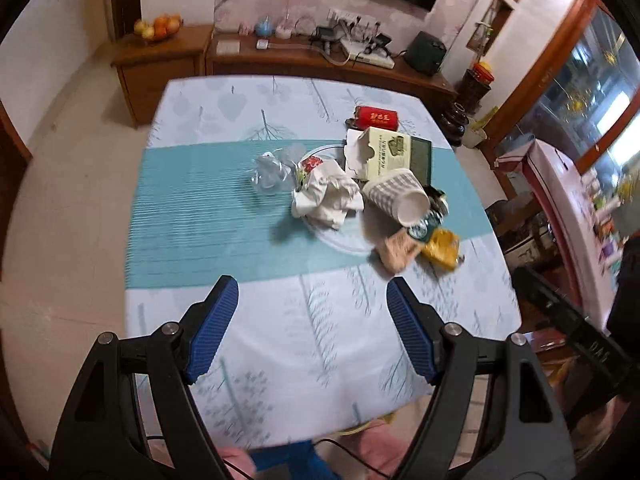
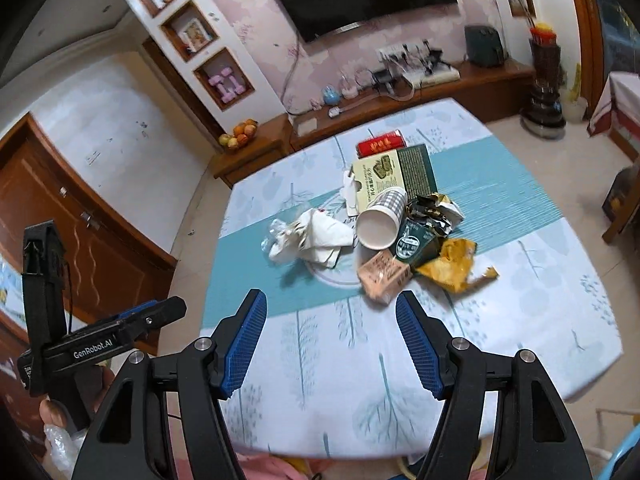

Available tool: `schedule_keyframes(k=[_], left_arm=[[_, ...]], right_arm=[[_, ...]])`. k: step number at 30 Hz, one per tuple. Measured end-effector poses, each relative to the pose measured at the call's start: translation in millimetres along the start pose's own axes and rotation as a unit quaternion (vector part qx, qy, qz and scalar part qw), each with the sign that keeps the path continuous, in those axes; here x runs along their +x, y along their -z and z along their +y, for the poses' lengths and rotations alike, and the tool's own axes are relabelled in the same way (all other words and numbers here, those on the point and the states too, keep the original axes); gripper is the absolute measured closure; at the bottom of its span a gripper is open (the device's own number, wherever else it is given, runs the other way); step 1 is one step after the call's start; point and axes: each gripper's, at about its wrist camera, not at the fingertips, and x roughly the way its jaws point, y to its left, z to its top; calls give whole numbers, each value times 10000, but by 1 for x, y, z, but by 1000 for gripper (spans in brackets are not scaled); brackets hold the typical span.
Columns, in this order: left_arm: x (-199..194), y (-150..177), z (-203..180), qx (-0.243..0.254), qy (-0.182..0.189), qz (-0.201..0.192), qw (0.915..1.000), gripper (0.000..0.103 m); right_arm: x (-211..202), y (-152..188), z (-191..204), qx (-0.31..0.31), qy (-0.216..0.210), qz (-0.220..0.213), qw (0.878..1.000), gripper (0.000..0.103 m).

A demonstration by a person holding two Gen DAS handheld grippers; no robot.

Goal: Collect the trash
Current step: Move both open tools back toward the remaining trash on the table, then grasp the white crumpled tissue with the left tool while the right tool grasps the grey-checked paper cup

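Note:
A pile of trash lies mid-table on a glass plate (image 1: 340,242): crumpled white tissue (image 1: 330,196), a tipped checked paper cup (image 1: 400,196), a green-and-cream carton (image 1: 384,152), a red box (image 1: 376,117), a pink packet (image 1: 396,250), a yellow wrapper (image 1: 442,246) and clear plastic (image 1: 270,172). The right wrist view shows the same cup (image 2: 380,220), tissue (image 2: 320,236), pink packet (image 2: 382,274) and yellow wrapper (image 2: 454,266). My left gripper (image 1: 312,292) stands open over the near tablecloth, short of the pile. My right gripper (image 2: 330,306) is open too, with nothing between its fingers.
The table (image 1: 248,344) carries a white leaf-print cloth with a teal band. A wooden TV cabinet (image 1: 320,60) with cables stands behind it, and a fruit bowl (image 1: 158,28) at the back left. In the right wrist view the left gripper's body (image 2: 100,344) is at lower left.

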Motion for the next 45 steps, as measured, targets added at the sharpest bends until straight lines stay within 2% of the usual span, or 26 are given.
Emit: schedule_keyframes(k=[4,12,17,24,30,31,33,34,36,38,45], left_arm=[[51,-37,6,-334,176,364,9986,29],[132,-79,6,-646,314,792,9943,29],[165,-91,2,-837,423,981,9907,29],[199,-94,-1,-906,269,1155,9888,29],[225,-91,2,-1037,233,1271,9862,30],[229,-89,2,-1060,231,1292,9857,37],[234,-86,2,-1060,294,1322,9851,43],[234,-85,1,-1046,321,1289,9856,52],[231,-82,-3,-938,264,1174,9883,57],[225,-78,-9,-812,161,1060,9909,63],[188,-61,-11,-801,120,791,9936,68]], right_arm=[[58,-35,-21,402,109,383,9984,35],[141,-75,-61,1034,248,615,9924,35],[177,-90,-77,1299,267,778,9881,35],[218,-93,-85,1372,337,1043,9845,37],[240,-87,-89,1366,251,1147,9836,45],[241,-86,-88,1358,222,1120,9841,46],[241,-85,-86,1292,233,1099,9852,47],[241,-84,-84,1229,258,1088,9861,48],[240,-83,-80,1126,283,1053,9876,54],[235,-81,-76,1012,278,993,9895,54],[203,-74,-63,948,65,713,9929,55]])
